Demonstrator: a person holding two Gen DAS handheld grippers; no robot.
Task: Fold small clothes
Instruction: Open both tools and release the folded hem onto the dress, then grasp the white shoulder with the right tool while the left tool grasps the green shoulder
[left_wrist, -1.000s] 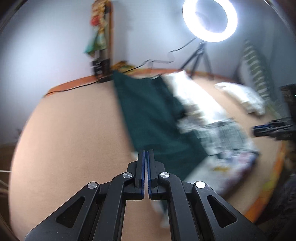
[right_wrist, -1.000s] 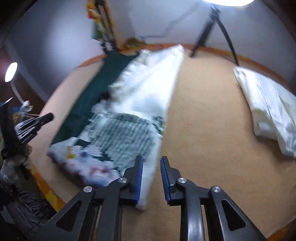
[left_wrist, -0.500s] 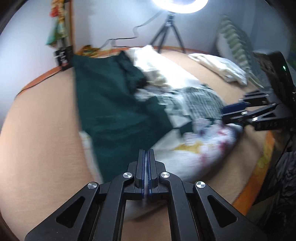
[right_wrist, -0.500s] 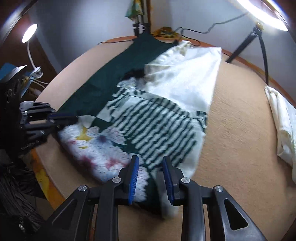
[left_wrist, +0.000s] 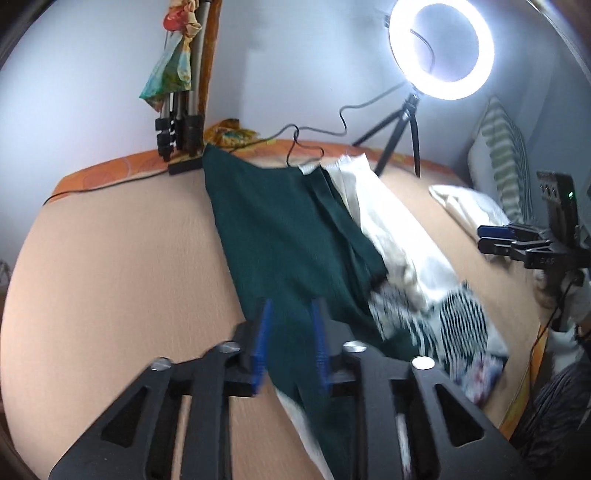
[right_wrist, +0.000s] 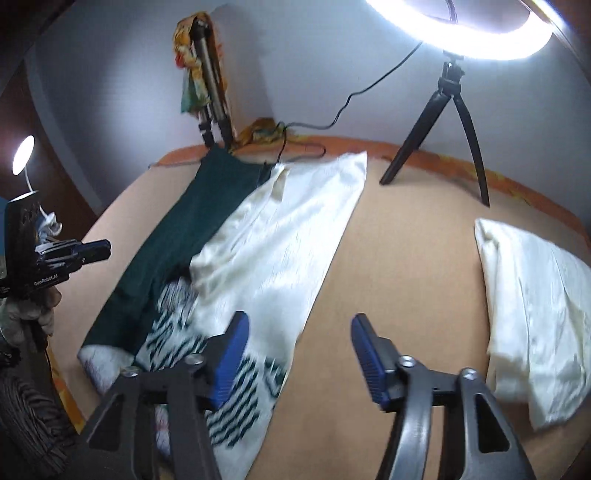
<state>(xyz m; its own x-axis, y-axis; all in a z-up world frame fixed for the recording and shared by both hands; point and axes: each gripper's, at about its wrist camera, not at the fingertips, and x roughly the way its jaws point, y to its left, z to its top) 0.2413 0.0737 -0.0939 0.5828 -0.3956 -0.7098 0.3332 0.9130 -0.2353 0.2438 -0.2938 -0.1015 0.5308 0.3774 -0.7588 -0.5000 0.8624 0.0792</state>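
Note:
A garment lies flat on the tan bed. Its dark green part (left_wrist: 288, 240) runs down the left, a cream part (right_wrist: 280, 229) down the right, with a green-striped patch (right_wrist: 177, 332) and a floral end (left_wrist: 480, 373) near the front edge. My left gripper (left_wrist: 290, 332) is open and empty, just above the green cloth's near end. My right gripper (right_wrist: 299, 350) is open wide and empty, above the cream cloth's right edge. Each gripper shows at the side of the other's view: the right one (left_wrist: 517, 242), the left one (right_wrist: 74, 253).
A folded cream cloth (right_wrist: 539, 317) lies on the right of the bed. A ring light on a black tripod (right_wrist: 443, 110) stands at the back, its cable (left_wrist: 314, 136) trailing over the bed. A second tripod (left_wrist: 181, 122) leans at the back left. A striped pillow (left_wrist: 502, 158) rests far right.
Both grippers have opened: the left was shut, the right only narrowly open. Both have lifted back from the garment, which now lies flatter.

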